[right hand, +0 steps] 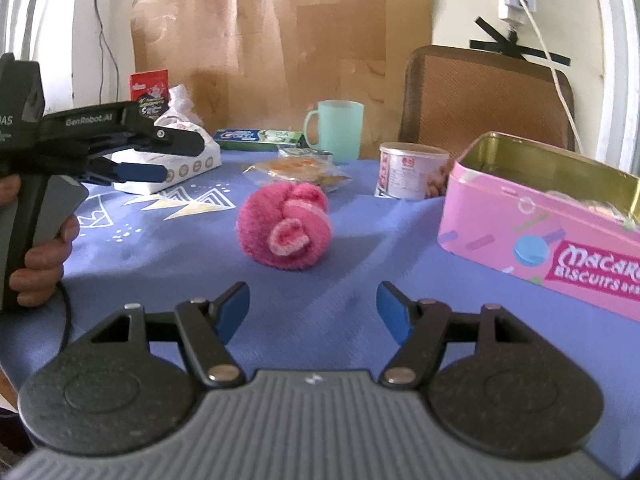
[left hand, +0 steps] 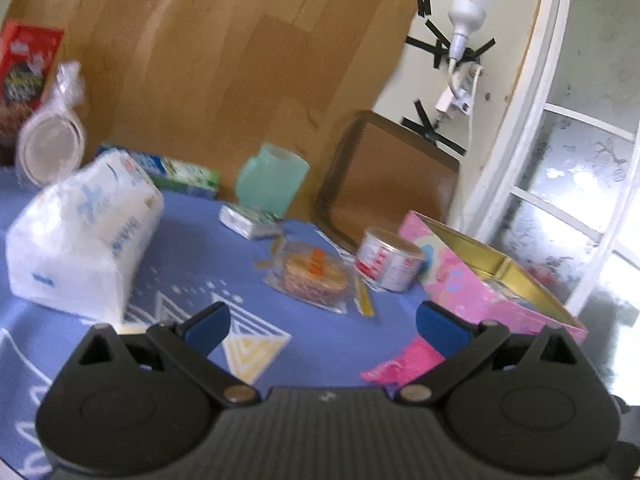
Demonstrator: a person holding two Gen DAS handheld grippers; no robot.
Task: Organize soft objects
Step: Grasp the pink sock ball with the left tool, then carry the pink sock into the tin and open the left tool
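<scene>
Both your left gripper (left hand: 322, 326) and right gripper (right hand: 313, 312) gape empty; next, close on the pink rolled sock (right hand: 285, 227) for the biscuit tin (right hand: 536, 216).

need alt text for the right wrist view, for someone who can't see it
A rolled pink fuzzy sock lies on a blue tablecloth ahead of the open, empty right gripper. An open pink biscuit tin stands to the right; the left gripper, held by a hand, enters from the left.

We see both grippers w/ jaws apart, nothing btwn them. R gripper (right hand: 313, 310) points slightly down. L gripper (left hand: 322, 324) likewise angled down; from the R view it's held side-on by a hand (right hand: 42, 258) wrapped round its grip.
</scene>
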